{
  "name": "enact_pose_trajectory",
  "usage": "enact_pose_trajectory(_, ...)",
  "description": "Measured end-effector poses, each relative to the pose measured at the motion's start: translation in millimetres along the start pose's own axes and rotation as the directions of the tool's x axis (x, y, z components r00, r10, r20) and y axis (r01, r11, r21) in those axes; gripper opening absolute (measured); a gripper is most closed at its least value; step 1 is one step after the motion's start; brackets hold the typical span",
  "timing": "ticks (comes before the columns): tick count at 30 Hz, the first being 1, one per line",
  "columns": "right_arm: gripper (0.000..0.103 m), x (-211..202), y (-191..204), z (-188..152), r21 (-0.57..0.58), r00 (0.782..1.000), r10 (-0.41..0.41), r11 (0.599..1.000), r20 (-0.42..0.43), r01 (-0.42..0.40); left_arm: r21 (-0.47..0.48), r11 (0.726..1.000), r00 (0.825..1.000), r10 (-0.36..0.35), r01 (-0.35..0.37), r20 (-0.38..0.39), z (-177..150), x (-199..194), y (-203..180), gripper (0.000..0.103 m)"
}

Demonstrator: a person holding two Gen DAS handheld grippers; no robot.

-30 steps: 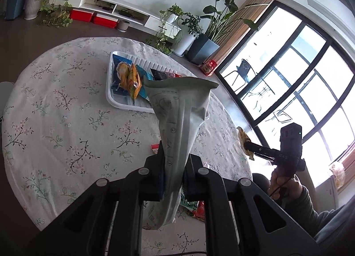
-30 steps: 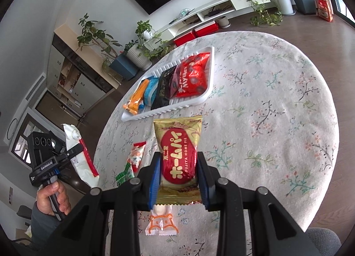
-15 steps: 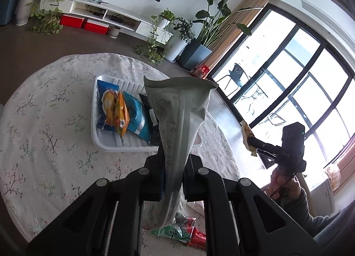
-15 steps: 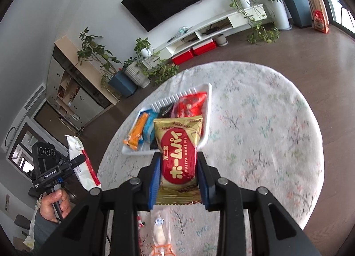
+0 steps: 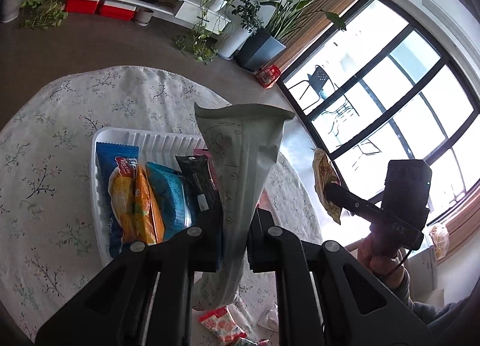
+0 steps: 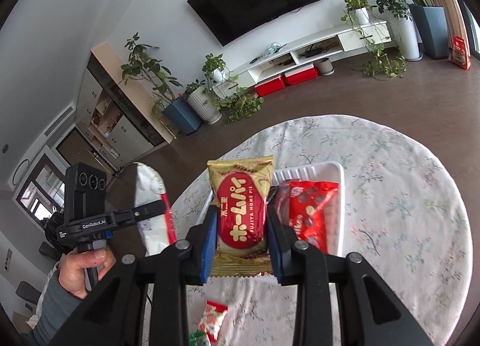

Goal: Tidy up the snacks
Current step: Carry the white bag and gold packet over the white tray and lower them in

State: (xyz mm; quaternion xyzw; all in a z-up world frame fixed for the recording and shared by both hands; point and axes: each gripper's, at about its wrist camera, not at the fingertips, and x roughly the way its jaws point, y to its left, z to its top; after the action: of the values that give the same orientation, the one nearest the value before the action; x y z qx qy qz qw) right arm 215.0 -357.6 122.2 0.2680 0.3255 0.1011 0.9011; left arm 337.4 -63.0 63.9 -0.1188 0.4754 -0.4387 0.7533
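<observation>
Both grippers have risen above the floral table [image 6: 405, 196], jaws clenched on the white packet [image 5: 243, 172] and gold pie [image 6: 241, 214].

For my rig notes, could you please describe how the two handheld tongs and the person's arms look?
Both tongs, left and right, are matte black with silver screws; the right has blue finger pads. A boxy black camera block tops each handle, one marked GenRobot.AI. Grey sleeves cover both forearms.

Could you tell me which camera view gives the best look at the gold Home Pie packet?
The right wrist view: the gold Home Pie packet faces the lens, label readable, clamped in the right hand-held gripper. The left wrist view shows it only edge-on and backlit against the window.
</observation>
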Motion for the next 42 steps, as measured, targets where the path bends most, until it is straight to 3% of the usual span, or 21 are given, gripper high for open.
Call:
enact_pose_trajectory(7,0.033,68.1,-7.1,-1.8,0.018,0.995,-0.065,0.998,-0.076,0.066,-0.076,0.997,0.999,0.017,-0.020,-0.038,21.9,45.8,36.6,0.010)
enact_pose_trajectory(20,0.033,115.6,-30.0,-16.7,0.028,0.976,-0.143,0.988,-0.163,0.149,-0.122,0.988,0.993,0.082,-0.093,-0.088,14.5,94.5,73.7,0.010)
enact_pose_trajectory(42,0.034,120.5,-24.6,-25.5,-0.053,0.968,-0.189,0.982,-0.163,0.183,-0.110,0.986,0.989,0.117,-0.127,-0.095,-4.1,106.7,70.8,0.014)
